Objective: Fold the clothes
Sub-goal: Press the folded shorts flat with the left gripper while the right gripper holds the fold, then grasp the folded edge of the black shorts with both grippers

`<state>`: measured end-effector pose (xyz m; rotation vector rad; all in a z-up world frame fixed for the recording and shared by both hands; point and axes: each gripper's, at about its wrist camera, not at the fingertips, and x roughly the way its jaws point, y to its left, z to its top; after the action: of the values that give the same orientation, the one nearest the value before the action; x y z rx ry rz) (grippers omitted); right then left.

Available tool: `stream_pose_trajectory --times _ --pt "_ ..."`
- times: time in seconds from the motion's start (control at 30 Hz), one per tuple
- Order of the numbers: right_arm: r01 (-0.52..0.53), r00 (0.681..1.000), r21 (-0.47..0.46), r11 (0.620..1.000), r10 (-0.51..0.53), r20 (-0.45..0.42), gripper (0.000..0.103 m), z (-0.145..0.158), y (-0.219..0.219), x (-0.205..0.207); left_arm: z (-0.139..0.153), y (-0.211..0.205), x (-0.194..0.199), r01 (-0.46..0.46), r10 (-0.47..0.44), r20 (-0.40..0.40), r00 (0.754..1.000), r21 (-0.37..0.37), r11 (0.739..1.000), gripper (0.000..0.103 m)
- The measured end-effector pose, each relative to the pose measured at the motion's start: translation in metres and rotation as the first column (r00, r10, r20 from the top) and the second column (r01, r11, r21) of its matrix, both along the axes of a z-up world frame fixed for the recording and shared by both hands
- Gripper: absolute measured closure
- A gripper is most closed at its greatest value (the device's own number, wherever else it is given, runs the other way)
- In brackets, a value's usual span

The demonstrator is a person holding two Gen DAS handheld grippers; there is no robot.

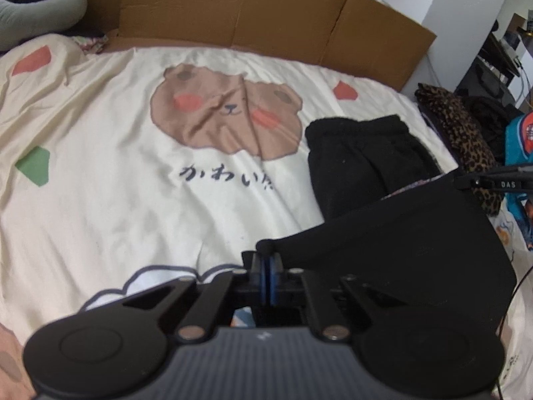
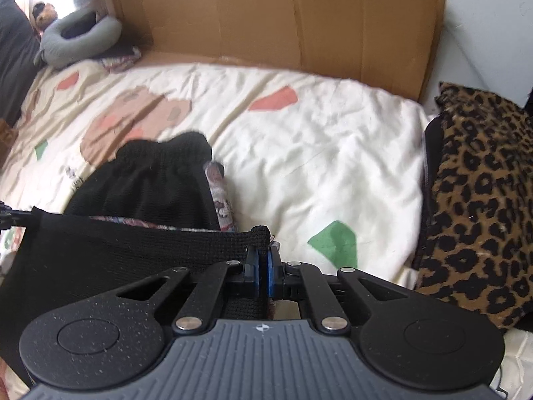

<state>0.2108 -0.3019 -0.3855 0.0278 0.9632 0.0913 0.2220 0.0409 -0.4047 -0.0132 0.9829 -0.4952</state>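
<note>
A black knit garment lies on the cream bedspread, its far waistband end flat on the bed and its near edge lifted. My left gripper is shut on the left corner of that near edge. In the right wrist view the same black garment stretches between both tools, and my right gripper is shut on its right corner. The left tool's tip shows at the far left edge. A patterned fabric peeks from under the black cloth.
A cardboard sheet stands along the far side of the bed. A leopard-print cloth lies to the right. A grey ring cushion with a plush toy sits at the back left. The bedspread carries a bear print.
</note>
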Motion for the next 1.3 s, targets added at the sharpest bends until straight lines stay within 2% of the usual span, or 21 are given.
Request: stream_pose_trajectory --times 0.07,0.1,0.13,0.17,0.2,0.3,0.57,0.67,0.73,0.77,0.87,1.0,1.3 --pt "0.015 1.0 0.004 1.0 -0.015 -0.002 0.094 -0.002 0.001 0.0 -0.001 -0.003 0.0 0.002 -0.002 0.0 1.0 0.025 1.0 0.092" --pt "0.021 1.0 0.001 1.0 -0.021 0.002 0.079 -0.001 0.0 -0.001 0.001 -0.004 -0.001 0.002 -0.003 0.005 1.0 0.032 0.999 0.09" --pt "0.026 1.0 -0.004 1.0 -0.026 0.008 0.072 0.0 0.0 -0.002 0.003 -0.005 -0.001 -0.001 0.0 0.008 1.0 0.034 0.999 0.084" --pt "0.026 1.0 -0.003 1.0 -0.026 0.016 0.058 0.001 -0.001 -0.004 0.004 -0.005 -0.001 -0.004 0.003 0.011 1.0 0.036 0.999 0.081" --pt "0.026 0.999 -0.002 1.0 -0.025 0.024 0.052 0.002 -0.003 -0.006 0.004 -0.005 -0.001 -0.007 0.006 0.01 1.0 0.037 0.999 0.075" --pt "0.027 1.0 0.031 0.999 -0.028 0.013 0.051 0.001 -0.009 -0.007 0.0 -0.002 0.002 -0.021 0.022 -0.01 1.0 0.029 0.999 0.069" --pt "0.088 0.996 0.223 0.971 -0.08 -0.045 0.052 -0.02 -0.032 -0.004 -0.016 0.009 0.006 -0.083 0.079 -0.075 0.994 -0.051 0.995 0.068" --pt "0.102 0.994 0.276 0.956 -0.088 -0.063 0.054 -0.03 -0.037 -0.002 -0.018 0.01 0.008 -0.088 0.083 -0.082 0.993 -0.066 0.994 0.072" --pt "0.1 0.994 0.31 0.946 -0.084 -0.063 0.058 -0.033 -0.038 0.0 -0.018 0.01 0.009 -0.087 0.08 -0.092 0.993 -0.077 0.993 0.079" --pt "0.098 0.995 0.326 0.94 -0.082 -0.063 0.064 -0.034 -0.039 0.0 -0.018 0.009 0.01 -0.086 0.078 -0.096 0.992 -0.082 0.993 0.083" --pt "0.08 0.996 0.342 0.936 -0.066 -0.053 0.078 -0.034 -0.037 0.0 -0.018 0.008 0.009 -0.087 0.079 -0.099 0.992 -0.088 0.992 0.093" --pt "0.067 0.998 0.305 0.95 -0.064 -0.021 0.094 -0.024 -0.033 -0.003 -0.011 0.01 0.006 -0.102 0.095 -0.084 0.992 -0.092 0.991 0.096" --pt "0.037 0.996 0.263 0.964 -0.056 0.067 0.098 0.016 -0.026 -0.017 0.026 0.02 -0.009 -0.139 0.138 -0.02 0.99 -0.126 0.982 0.097"
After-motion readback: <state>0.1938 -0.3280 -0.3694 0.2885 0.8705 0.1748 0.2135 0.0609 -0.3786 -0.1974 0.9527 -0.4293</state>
